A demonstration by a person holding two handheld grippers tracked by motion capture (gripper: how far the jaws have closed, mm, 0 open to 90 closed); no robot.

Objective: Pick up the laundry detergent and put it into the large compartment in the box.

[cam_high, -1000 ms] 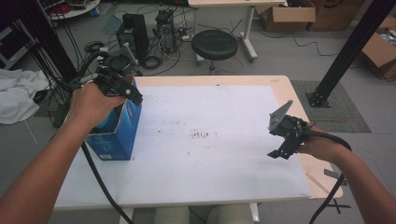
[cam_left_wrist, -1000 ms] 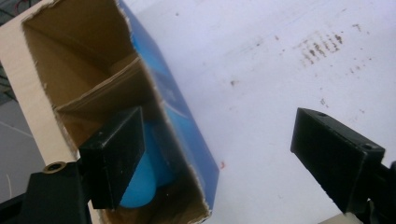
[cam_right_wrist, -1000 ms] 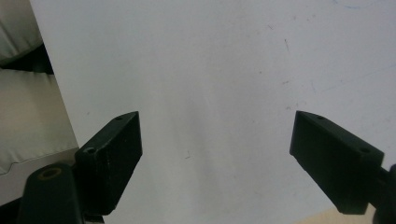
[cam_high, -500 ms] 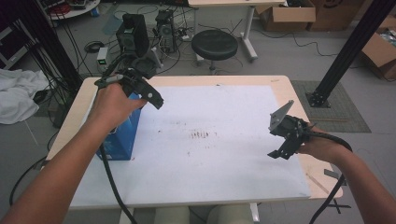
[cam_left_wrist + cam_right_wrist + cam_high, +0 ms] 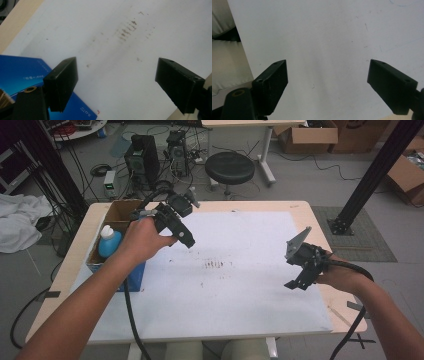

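Left gripper point(image 5: 186, 240): jaws spread wide, nothing between them, held above white sheet point(image 5: 225, 295) just right of blue box point(image 5: 132, 272). Right gripper point(image 5: 295, 280): jaws likewise spread, empty, above sheet near table's right edge. Box open-topped, at left side of wooden table point(image 5: 345, 312); white-capped blue bottle point(image 5: 108, 241) upright inside. Brown smudges point(image 5: 216, 264) at sheet centre, between grippers. Black stool point(image 5: 230, 167) beyond table.

The left tool point(image 5: 186, 238) has swung from the blue box point(image 5: 131, 273) toward mid-table
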